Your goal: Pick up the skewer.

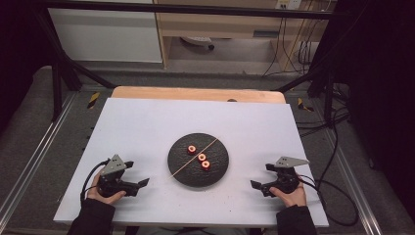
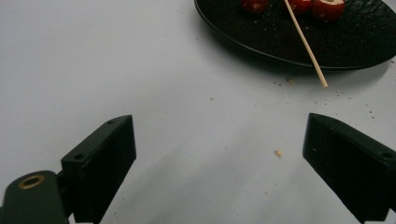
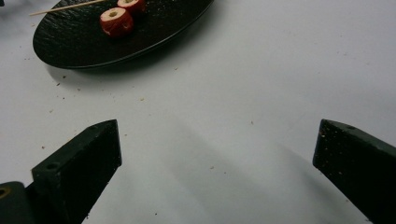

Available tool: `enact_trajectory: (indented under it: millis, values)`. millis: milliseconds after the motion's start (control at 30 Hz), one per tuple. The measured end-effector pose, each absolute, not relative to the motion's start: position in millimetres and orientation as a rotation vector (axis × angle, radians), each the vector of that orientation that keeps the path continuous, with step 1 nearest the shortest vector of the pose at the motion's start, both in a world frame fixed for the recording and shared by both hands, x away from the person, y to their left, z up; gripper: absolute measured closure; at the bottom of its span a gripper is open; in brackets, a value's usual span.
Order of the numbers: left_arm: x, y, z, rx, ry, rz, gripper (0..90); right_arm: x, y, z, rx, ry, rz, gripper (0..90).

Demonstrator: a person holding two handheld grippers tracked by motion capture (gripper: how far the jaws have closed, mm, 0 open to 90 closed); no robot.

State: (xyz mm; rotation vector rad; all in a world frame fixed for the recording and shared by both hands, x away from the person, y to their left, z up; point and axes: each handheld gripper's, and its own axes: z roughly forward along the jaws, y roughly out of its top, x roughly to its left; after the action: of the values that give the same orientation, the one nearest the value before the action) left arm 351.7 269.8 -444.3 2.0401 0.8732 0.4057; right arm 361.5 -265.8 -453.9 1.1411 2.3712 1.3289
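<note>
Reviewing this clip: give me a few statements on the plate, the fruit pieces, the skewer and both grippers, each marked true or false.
1. Three red cored fruit pieces lie on the round black textured plate. True.
2. The thin wooden skewer is threaded through the pieces. False: it lies loose across the plate.
3. The left gripper is open and holds nothing. True.
4. The right gripper grips the skewer. False: it is open, over the white table.

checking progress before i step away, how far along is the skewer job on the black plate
Barely started. Done: three red fruit pieces and the wooden skewer lie on the black plate, none threaded. In hand: nothing; the left claw and right claw rest open on the table beside the plate. Left: likely picking up skewer and pieces.
</note>
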Motion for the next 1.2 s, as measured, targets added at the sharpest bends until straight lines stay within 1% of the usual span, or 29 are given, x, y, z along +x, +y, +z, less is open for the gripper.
enact_trajectory:
  millis: [600,1200]
  values:
    - [353.7,258.7,-436.9,2.048,0.856,0.38,9.0,360.9,-266.1,-452.9,1.149,2.363,1.33,0.9]
    - [356.0,229.2,-419.3,2.086,0.833,0.381,7.9,361.2,-266.6,-452.8,1.144,2.364,1.323,0.6]
